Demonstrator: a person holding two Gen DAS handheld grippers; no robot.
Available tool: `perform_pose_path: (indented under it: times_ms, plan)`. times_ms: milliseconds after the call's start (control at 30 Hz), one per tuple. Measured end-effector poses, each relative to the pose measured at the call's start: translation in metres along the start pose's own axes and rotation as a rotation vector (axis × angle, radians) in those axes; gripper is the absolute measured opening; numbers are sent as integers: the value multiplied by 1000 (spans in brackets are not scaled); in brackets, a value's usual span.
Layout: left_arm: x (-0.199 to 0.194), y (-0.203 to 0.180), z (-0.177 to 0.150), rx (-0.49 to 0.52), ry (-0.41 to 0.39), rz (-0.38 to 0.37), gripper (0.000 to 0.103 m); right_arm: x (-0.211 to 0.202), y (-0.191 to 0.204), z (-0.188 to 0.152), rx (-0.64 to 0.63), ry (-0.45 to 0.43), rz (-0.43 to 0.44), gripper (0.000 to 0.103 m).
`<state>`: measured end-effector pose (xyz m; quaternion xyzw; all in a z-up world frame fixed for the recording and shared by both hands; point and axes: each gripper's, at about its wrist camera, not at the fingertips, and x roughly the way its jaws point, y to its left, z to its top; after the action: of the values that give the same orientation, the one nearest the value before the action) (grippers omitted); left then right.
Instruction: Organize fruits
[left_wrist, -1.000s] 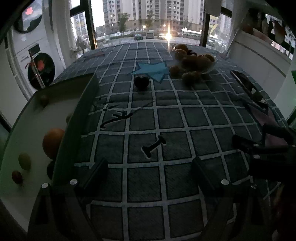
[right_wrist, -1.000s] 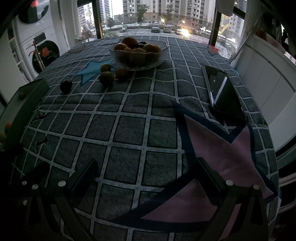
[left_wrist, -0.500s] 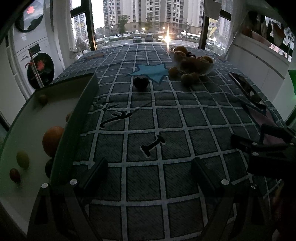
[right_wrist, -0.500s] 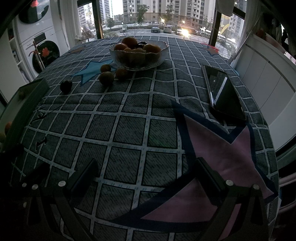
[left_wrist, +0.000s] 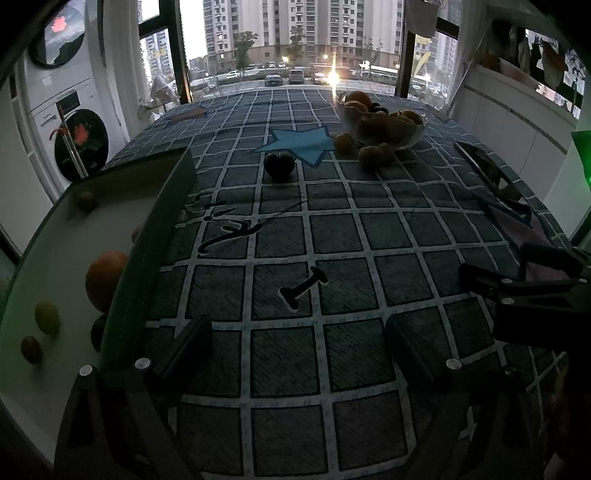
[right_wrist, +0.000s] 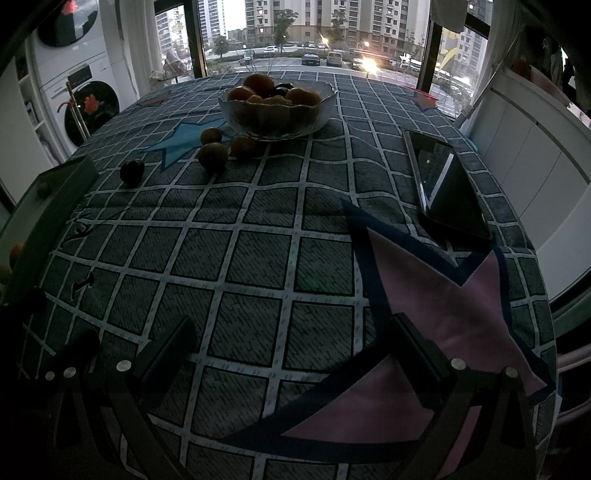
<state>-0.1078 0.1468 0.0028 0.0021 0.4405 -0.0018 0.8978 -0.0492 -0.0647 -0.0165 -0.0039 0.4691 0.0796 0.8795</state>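
above checked cloth (right_wrist: 258, 258), both grippers' fingers (left_wrist: 192, 343) apart

Your tray (left_wrist: 162, 206) running off the left edge, its wall hiding part of the orange (left_wrist: 105, 278), bowl (right_wrist: 277, 110) fruit too dim to identify.

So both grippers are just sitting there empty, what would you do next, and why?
Probably reach the left gripper forward toward the dark plum lying alone on the cloth. Both grippers are open and hold nothing, that fruit is the nearest loose one to the tray, and the tray already holds an orange and small fruits. The right gripper is farther from it.
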Motion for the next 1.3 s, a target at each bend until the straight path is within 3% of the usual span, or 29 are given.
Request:
perform_pose_path:
  times_ms: [433, 600, 833, 1067, 1267, 1300]
  plan:
    - [1, 1, 1, -5, 11, -8, 96, 1, 0, 0, -1, 4, 0, 103]
    - [6, 1, 11, 1, 72, -10, 96, -1, -17, 2, 55, 35, -20, 103]
    - [10, -5, 62, 75, 27, 54, 96, -3, -25, -1, 50, 3, -36, 103]
    - [61, 5, 114, 31, 81, 90, 95, -2, -25, -1, 50, 1, -35, 103]
    - [86, 11, 128, -12, 93, 102, 95, -2, -25, -1, 50, 1, -35, 103]
    - [89, 12, 129, -13, 97, 107, 91, -2, -25, -2, 49, 1, -36, 103]
